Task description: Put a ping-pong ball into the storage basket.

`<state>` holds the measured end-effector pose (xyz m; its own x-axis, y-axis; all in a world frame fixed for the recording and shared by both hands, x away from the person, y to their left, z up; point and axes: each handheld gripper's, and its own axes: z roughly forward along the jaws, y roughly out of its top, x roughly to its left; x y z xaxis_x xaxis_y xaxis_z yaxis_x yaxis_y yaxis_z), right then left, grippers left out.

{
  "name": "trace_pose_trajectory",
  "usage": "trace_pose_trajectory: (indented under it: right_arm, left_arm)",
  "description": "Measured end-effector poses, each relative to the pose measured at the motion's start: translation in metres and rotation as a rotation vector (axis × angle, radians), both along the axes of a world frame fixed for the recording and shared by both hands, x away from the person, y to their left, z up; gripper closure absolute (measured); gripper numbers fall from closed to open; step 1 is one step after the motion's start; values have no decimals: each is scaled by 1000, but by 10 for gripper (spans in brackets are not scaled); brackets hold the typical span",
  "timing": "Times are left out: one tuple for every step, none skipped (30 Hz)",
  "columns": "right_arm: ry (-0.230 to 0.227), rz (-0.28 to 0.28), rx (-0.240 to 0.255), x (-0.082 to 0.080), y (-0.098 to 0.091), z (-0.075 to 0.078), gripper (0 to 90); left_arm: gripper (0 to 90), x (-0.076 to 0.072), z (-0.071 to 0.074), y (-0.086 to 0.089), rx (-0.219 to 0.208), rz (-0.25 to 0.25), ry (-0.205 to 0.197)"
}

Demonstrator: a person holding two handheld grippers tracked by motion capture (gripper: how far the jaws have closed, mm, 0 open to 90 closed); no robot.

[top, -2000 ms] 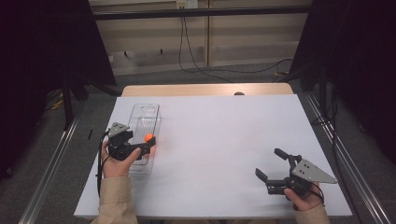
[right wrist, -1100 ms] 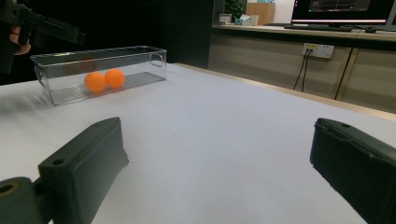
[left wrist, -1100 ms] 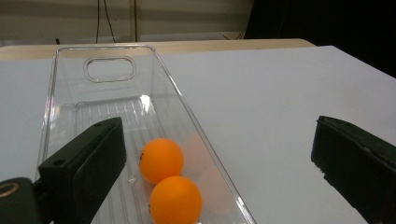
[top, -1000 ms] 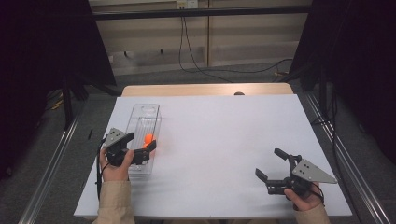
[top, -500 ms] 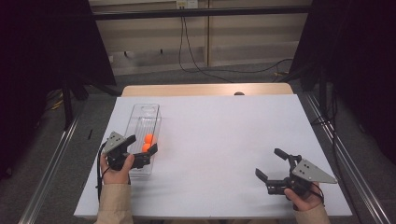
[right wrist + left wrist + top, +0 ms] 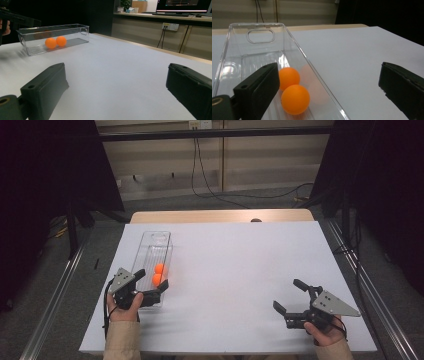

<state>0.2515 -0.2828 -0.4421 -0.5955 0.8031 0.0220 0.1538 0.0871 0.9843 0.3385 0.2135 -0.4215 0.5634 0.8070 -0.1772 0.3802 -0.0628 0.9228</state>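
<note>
Lab or office test bench: white table (image 6: 240, 265), wall sockets (image 6: 169, 26) (cables), monitor (image 6: 185, 5) behind.

Even light from overhead washes the white worktop (image 6: 240, 270) bright, while the room at far left and right sinks into black. Shadows are soft and faint. The clear bin (image 6: 262, 50) catches small glints along its rim. In the gripper views, the near black claw tips sit blurred, with a smear at the right one's left edge.
</note>
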Motion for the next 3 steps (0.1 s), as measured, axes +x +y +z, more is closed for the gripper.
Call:
trace_pose_trajectory:
  right_arm:
    - [0,1,-1,0,0,0,27]
    - [0,1,-2,0,0,0,27]
    - [1,1,-3,0,0,0,26]
  left_arm:
    - [34,-1,0,0,-2,1,-3]
    - [34,-1,0,1,-6,2,-5]
    - [33,-1,0,1,-3,0,-10]
